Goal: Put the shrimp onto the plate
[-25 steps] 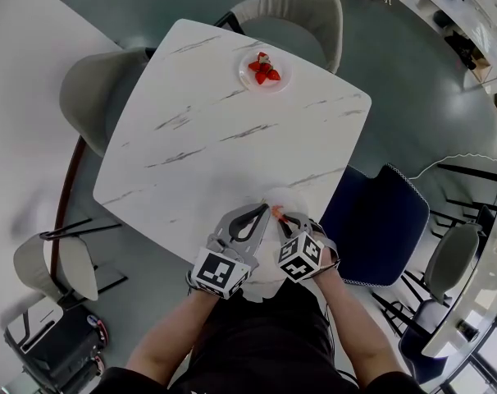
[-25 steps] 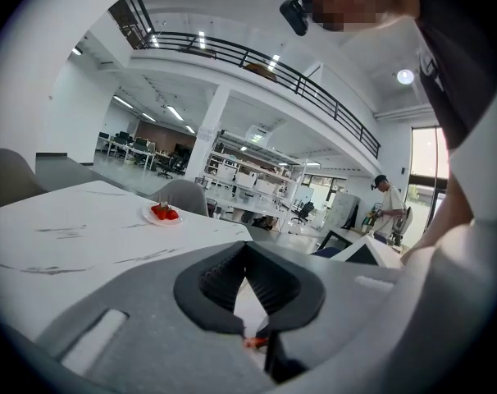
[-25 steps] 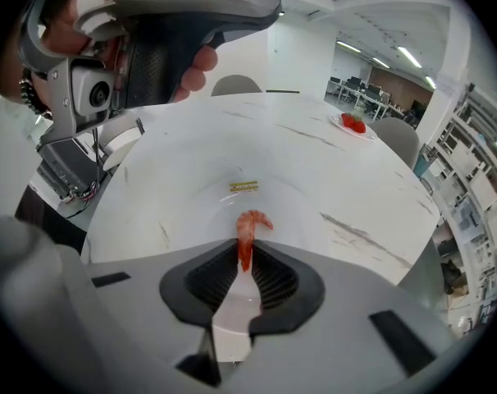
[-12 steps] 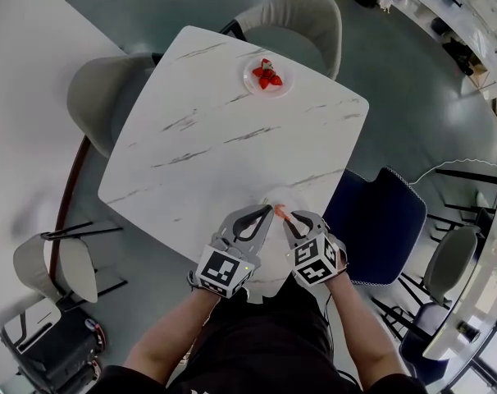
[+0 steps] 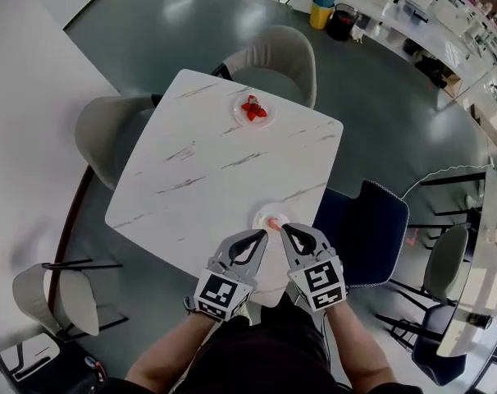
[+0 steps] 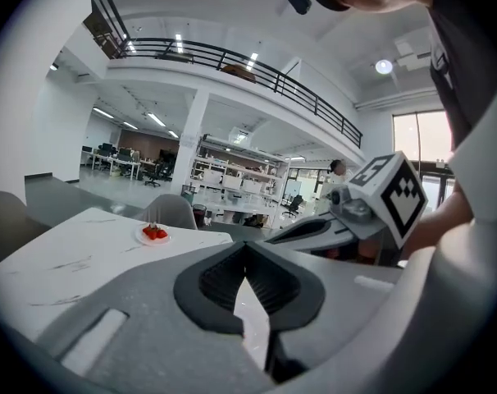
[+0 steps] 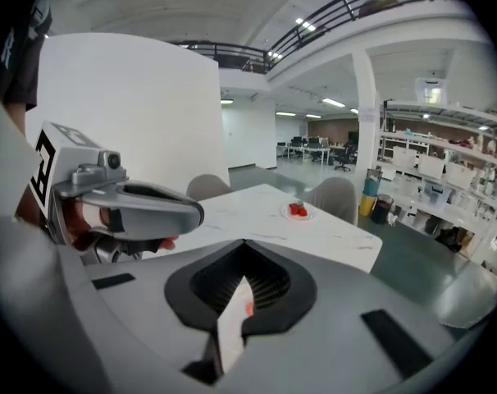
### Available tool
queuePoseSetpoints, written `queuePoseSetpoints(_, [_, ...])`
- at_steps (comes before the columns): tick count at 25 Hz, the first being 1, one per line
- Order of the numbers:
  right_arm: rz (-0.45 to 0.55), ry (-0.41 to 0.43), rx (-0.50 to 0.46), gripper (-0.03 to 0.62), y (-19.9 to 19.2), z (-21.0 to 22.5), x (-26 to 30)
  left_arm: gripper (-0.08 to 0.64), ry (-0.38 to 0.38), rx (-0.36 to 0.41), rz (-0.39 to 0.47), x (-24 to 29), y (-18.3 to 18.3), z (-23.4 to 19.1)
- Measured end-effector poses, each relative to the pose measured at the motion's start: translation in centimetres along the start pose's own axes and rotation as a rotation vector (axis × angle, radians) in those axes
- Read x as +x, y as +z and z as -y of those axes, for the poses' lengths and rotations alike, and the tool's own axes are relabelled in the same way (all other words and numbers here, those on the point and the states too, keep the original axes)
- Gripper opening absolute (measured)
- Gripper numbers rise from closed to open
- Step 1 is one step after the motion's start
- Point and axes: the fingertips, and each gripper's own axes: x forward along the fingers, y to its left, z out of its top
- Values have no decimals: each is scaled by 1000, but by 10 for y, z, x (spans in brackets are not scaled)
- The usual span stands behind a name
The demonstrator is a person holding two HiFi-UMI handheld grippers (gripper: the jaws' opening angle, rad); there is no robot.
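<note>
A small white plate (image 5: 269, 214) sits near the table's front edge. My right gripper (image 5: 284, 229) is shut on an orange shrimp (image 5: 272, 225), which sticks out leftward from its tips over the plate's near part. In the right gripper view the jaws (image 7: 244, 253) meet at the tips, and a bit of the orange shrimp (image 7: 248, 307) shows in the slit between the pads. My left gripper (image 5: 262, 235) hangs just left of the shrimp, shut with nothing in it (image 6: 245, 249).
A second plate with red strawberries (image 5: 253, 110) stands at the far side of the white marble table (image 5: 199, 171). Two grey chairs (image 5: 273, 52) (image 5: 101, 130) stand at the far and left sides. A navy chair (image 5: 365, 230) is at the right.
The shrimp in my right gripper has shifted a little further over the near plate. Both grippers stay shut and close together. The head camera has lifted, showing more of the room.
</note>
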Motion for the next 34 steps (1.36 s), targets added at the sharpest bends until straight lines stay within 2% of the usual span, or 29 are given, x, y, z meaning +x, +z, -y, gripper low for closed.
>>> queuePoseSetpoints(11, [227, -59, 30, 2, 76, -62, -88, 8, -19, 15, 99, -82, 53, 45])
queuePoseSetpoints(15, [301, -79, 34, 2, 95, -88, -118, 8, -35, 0, 133, -111, 68, 57])
queuePoseSetpoints(20, [397, -113, 39, 0, 118, -111, -149, 8, -69, 16, 195, -139, 97, 74])
queuePoseSetpoints(25, [439, -117, 63, 0, 126, -127, -169, 8, -102, 18, 252, -159, 116, 90])
queuePoseSetpoints(34, [456, -125, 75, 0, 128, -139, -188, 8, -120, 32, 277, -174, 121, 106])
